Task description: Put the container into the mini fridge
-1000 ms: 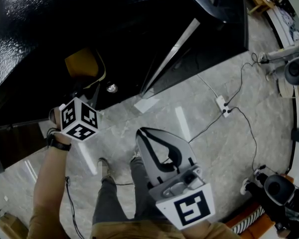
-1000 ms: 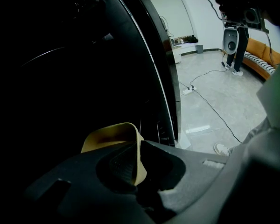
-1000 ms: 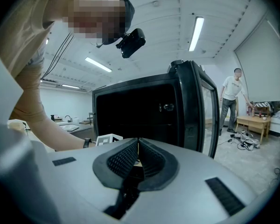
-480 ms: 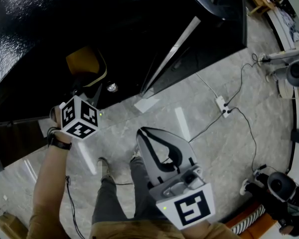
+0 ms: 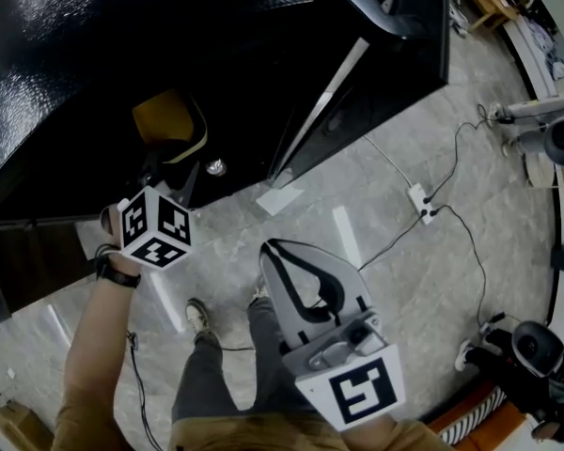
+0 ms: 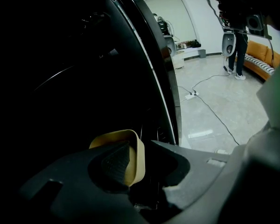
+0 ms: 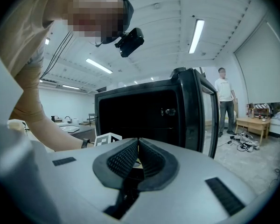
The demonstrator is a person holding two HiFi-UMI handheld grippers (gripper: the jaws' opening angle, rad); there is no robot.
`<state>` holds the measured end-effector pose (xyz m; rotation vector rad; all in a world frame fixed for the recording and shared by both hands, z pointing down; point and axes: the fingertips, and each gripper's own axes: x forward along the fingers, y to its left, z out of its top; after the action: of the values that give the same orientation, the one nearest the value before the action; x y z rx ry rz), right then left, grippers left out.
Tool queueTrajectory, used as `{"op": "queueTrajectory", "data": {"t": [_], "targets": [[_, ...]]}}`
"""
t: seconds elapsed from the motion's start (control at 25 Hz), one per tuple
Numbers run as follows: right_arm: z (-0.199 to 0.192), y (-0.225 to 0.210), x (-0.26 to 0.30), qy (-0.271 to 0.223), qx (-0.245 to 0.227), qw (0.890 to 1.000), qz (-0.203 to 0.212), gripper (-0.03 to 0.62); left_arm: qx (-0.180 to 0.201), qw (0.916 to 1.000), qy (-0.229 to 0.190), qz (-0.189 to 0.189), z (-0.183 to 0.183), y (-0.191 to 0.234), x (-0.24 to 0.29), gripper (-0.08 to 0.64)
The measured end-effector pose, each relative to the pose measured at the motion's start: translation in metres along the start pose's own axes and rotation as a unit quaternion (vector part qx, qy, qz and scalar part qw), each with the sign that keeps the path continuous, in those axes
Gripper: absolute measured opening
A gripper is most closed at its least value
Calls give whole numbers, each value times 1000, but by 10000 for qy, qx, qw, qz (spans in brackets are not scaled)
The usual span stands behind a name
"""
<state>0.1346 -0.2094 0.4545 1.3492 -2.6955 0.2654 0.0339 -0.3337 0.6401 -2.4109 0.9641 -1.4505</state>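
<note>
A yellow container [image 5: 169, 120] hangs at the dark opening of the black mini fridge [image 5: 122, 26], whose door [image 5: 395, 45] stands open to the right. My left gripper [image 5: 176, 161] is shut on the container's near rim. In the left gripper view one pad sits inside the container [image 6: 137, 157], and the left gripper [image 6: 140, 164] pinches its wall against the fridge's dark inside. My right gripper [image 5: 270, 251] is held low near the person's legs, shut and holding nothing. In the right gripper view the right gripper [image 7: 138, 141] points at the fridge [image 7: 140, 111].
A white power strip [image 5: 420, 200] with black cables lies on the grey stone floor to the right. A wheeled grey machine [image 5: 555, 139] stands at the right edge. The person's shoe [image 5: 197, 318] is below the fridge. Another person [image 7: 225, 101] stands beyond the door.
My left gripper has edged the container slightly up toward the fridge opening. The right gripper has stayed where it was.
</note>
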Motion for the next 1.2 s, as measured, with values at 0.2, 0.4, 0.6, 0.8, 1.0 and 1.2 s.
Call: {"op": "queueTrajectory", "data": {"t": [0.2, 0.4, 0.6, 0.8, 1.0, 1.2], "targets": [[0, -1, 3, -66, -8, 10000, -33, 3, -29, 10000, -72, 54, 4, 1, 1, 100], [-4, -3, 3, -100, -17, 9999, -126, 3, -74, 9999, -49, 85, 2, -1, 6, 100], [11, -1, -15, -246, -18, 9995, -176, 3, -111, 9999, -35, 98, 12, -9, -12, 97], [47, 9, -48, -407, -87, 9989, -206, 3, -189, 9997, 27, 145, 28, -14, -55, 83], [62, 17, -57, -472, -180, 9985, -220, 3, -337, 9993, -14, 143, 30, -18, -71, 43], [73, 28, -67, -481, -214, 9983, -253, 3, -532, 9984, -129, 134, 34, -23, -90, 5]]}}
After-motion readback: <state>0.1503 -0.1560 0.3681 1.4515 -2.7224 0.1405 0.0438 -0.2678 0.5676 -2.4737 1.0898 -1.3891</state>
